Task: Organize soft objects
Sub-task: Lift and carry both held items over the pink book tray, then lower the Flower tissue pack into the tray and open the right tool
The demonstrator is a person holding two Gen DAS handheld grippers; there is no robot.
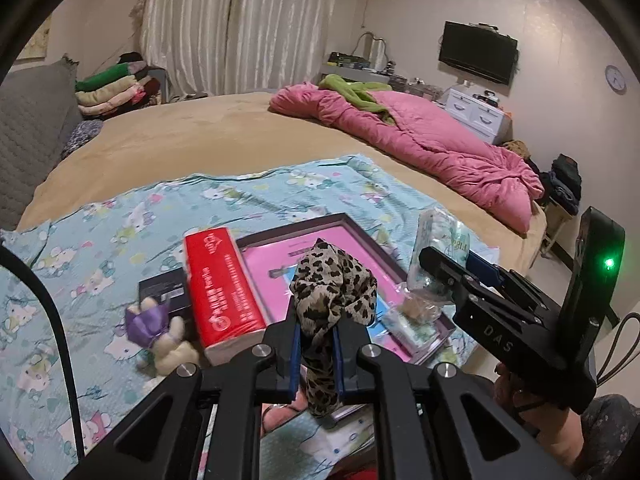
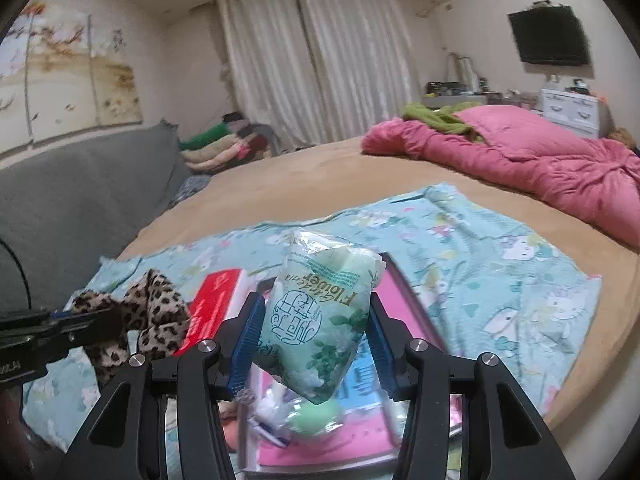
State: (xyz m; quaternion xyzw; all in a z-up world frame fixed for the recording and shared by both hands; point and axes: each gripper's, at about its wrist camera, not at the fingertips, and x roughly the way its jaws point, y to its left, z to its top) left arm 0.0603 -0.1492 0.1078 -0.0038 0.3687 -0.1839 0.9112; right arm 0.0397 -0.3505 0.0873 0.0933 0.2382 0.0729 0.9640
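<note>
The left gripper [image 1: 316, 354], low in the middle of the left wrist view, is clamped on a leopard-print cloth [image 1: 334, 292] that bunches up above its blue pads and trails down between them. The right gripper [image 2: 312, 344] is closed around a green tissue pack [image 2: 320, 320], tilted, held off the bed at the centre of its own view; the same gripper shows at the lower right of the left view.

Both tools are loaded and lifted, so the step in hand looks like the carry: two soft items picked up and not yet set down. The next move calls for choosing a spot for each and lowering them without dragging the cloth's loose tail across the other things.

Below both grippers lies a dark-rimmed tray [image 1: 352, 222] with a pink inside, on a cartoon-print sheet [image 1: 100, 240]. A red tissue box [image 1: 224, 288] lies left of the tray, touching it, and a small plush toy [image 1: 160, 336] lies at lower left, just beside the box.
</note>
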